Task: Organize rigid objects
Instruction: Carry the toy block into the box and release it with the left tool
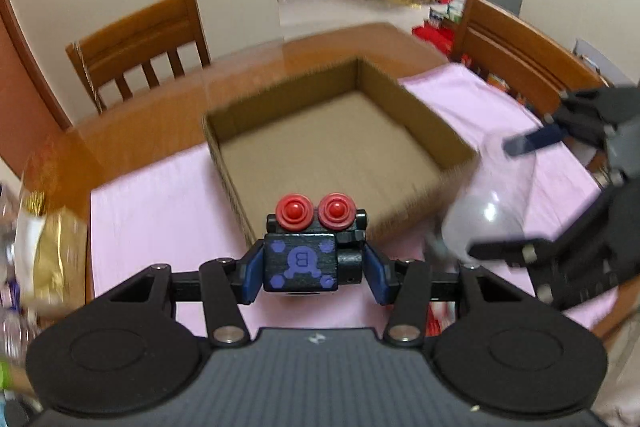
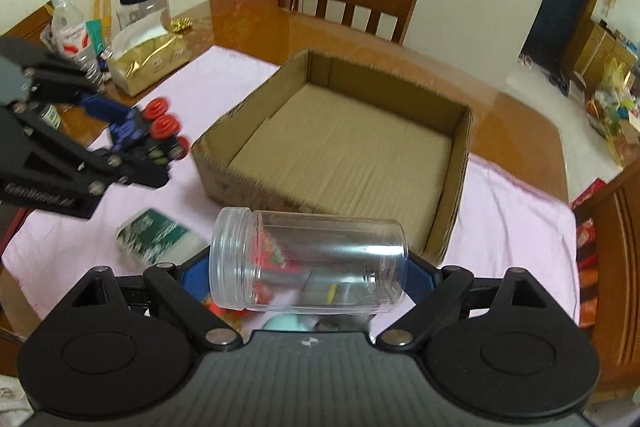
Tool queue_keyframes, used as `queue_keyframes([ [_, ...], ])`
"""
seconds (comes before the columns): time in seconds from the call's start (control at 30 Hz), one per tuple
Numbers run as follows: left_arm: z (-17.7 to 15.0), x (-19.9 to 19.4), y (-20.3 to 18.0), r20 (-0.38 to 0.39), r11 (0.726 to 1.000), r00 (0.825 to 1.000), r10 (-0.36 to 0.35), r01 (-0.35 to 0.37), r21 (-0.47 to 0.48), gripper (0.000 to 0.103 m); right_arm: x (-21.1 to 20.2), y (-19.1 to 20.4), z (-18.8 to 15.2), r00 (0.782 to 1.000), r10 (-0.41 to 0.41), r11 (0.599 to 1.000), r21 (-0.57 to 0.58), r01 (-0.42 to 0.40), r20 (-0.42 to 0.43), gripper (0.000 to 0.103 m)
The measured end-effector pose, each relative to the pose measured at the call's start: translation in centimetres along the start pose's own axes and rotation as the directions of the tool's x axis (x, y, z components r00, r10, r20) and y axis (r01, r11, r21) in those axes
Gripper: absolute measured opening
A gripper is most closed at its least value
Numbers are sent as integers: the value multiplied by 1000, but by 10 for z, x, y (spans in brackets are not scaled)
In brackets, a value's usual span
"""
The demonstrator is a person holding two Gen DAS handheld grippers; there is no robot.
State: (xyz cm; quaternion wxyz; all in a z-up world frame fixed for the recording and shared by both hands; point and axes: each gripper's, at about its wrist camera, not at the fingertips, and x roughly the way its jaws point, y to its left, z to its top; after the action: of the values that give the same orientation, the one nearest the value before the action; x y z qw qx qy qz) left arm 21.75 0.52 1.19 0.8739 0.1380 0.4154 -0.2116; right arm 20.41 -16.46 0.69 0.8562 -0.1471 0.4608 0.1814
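My left gripper [image 1: 310,269] is shut on a black toy block [image 1: 300,263] with purple marks and two red knobs, held above the pink cloth just before the near wall of the open cardboard box [image 1: 224,163]. The toy also shows in the right wrist view [image 2: 148,135], in the left gripper [image 2: 138,147]. My right gripper [image 2: 308,277] is shut on a clear plastic jar [image 2: 308,259] lying sideways, mouth to the left, held before the box's near wall [image 2: 248,187]. In the left wrist view the jar [image 1: 488,211] hangs at the box's right corner in the right gripper [image 1: 504,195]. The box is empty.
A pink cloth [image 2: 512,219] covers the wooden table. A green-and-white packet [image 2: 154,233] lies on the cloth left of the jar. A gold bag [image 2: 148,61], a water bottle [image 2: 72,35] and a black-lidded jar [image 2: 142,5] stand at the table's left. Wooden chairs [image 1: 140,43] stand around it.
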Motion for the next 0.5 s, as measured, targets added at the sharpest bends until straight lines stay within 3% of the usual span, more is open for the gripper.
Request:
queue_keyframes([
  [0.23,49,84,23,-14,997,999,52,-53,-52,50,15,-19,18,1000,0,1000,16,0,12,94],
  [0.5,64,156,43,-66,988,994,86,-94,-124,50,30,-37,27,1000,-12,999,35,12,-6,94],
])
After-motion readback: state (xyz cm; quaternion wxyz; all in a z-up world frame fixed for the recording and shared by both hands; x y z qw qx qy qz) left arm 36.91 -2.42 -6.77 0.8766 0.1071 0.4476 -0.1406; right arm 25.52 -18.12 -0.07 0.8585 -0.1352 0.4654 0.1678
